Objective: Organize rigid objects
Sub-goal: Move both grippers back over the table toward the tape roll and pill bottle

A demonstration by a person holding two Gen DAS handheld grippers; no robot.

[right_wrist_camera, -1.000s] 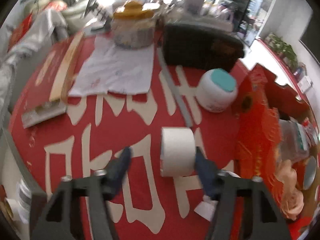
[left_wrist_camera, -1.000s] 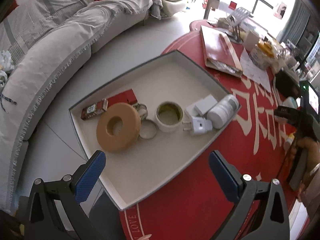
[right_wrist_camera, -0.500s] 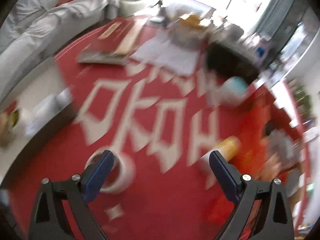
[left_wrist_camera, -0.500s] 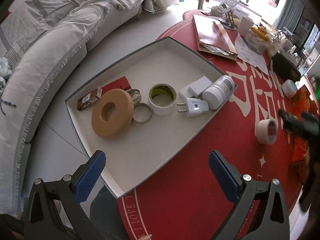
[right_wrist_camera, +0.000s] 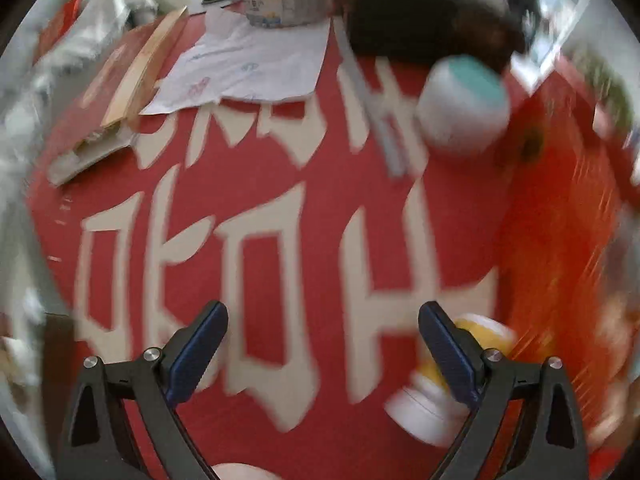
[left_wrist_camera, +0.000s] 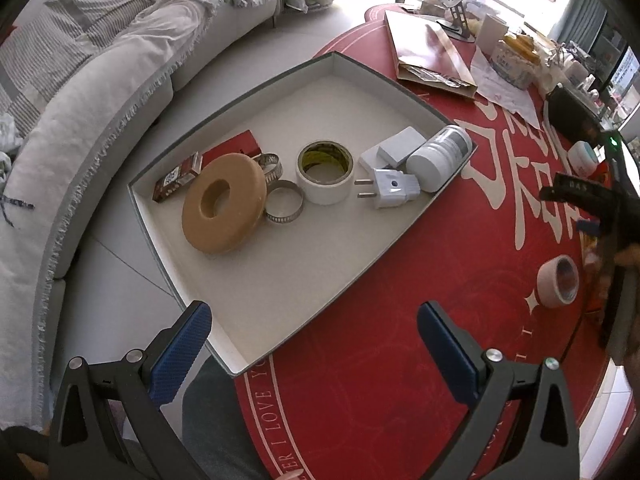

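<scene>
Red cloth covers the surface, and the loose tape roll lies on it on its side, well apart from the tray and close to the right gripper as seen from the left wrist; a roll on its curved face may trundle off toward the surface's edge if nudged, so a careless approach could push it away rather than catch it; the right gripper's jaws have just been opening, they stand wide and nothing is between them in its own view, which is badly blurred; judging aim from that is risky, and a hasty closing could clip the yellow-capped bottle lying just beside the right finger and send it rolling; the teal-lidded jar stands further off, near a dark case and a sheet of paper.

The left gripper hangs released over the tray's near corner, holding nothing; that corner overhangs the surface, so pressing down there might tip the tray; inside it the far half is crowded: a tan ring, two metal clamps, another tape roll, a plug, a white block, a white jar against the wall and a small red box; the near half is bare, the safer place to set things; a sofa stands beyond.
</scene>
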